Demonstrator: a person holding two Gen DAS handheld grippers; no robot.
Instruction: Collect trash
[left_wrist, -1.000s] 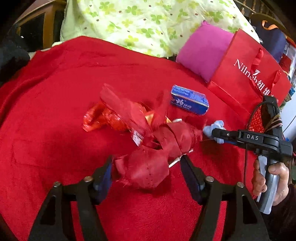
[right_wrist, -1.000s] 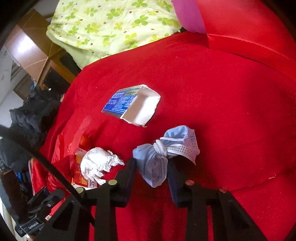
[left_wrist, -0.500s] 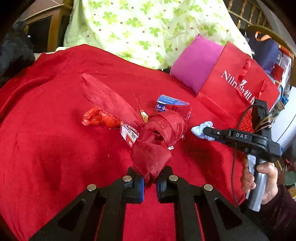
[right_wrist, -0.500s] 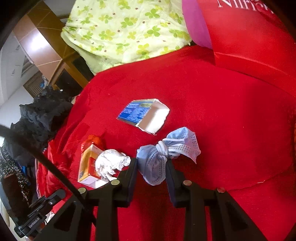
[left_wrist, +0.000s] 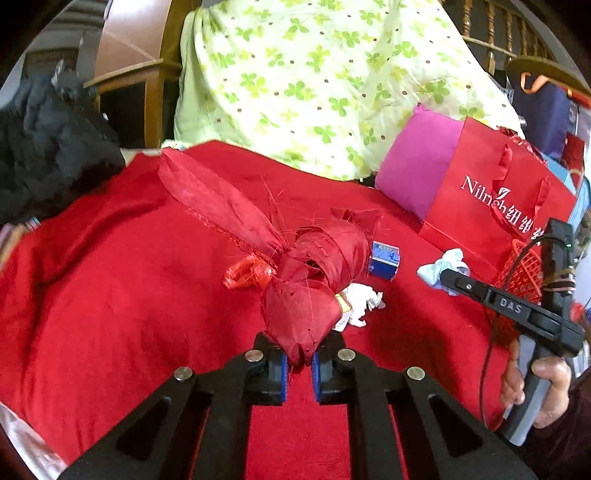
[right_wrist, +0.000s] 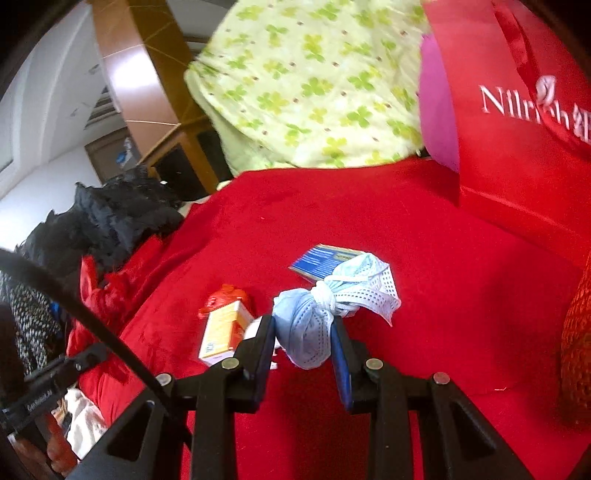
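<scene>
My left gripper (left_wrist: 298, 363) is shut on a knotted red ribbon cloth (left_wrist: 303, 295) and holds it above the red blanket (left_wrist: 110, 295); one long strip sticks up to the left. My right gripper (right_wrist: 303, 347) is shut on a knotted blue face mask (right_wrist: 306, 325), lifted off the blanket; the mask also shows in the left wrist view (left_wrist: 445, 264). On the blanket lie a blue carton (left_wrist: 384, 260), also in the right wrist view (right_wrist: 321, 260), a white crumpled tissue (left_wrist: 360, 301), a red wrapper (left_wrist: 245, 275) and an orange-and-white box (right_wrist: 223, 334).
A red paper bag (left_wrist: 495, 206) marked "Nilrich" stands at the right next to a magenta cushion (left_wrist: 417, 170). A red mesh basket (left_wrist: 524, 269) is by the bag. A green clover quilt (left_wrist: 314, 81) lies behind. Dark clothes (left_wrist: 48, 155) pile at the left.
My left gripper closed on the red ribbon cloth and lifted it off the pile, uncovering the tissue. My right gripper lifted the face mask higher above the blanket.
</scene>
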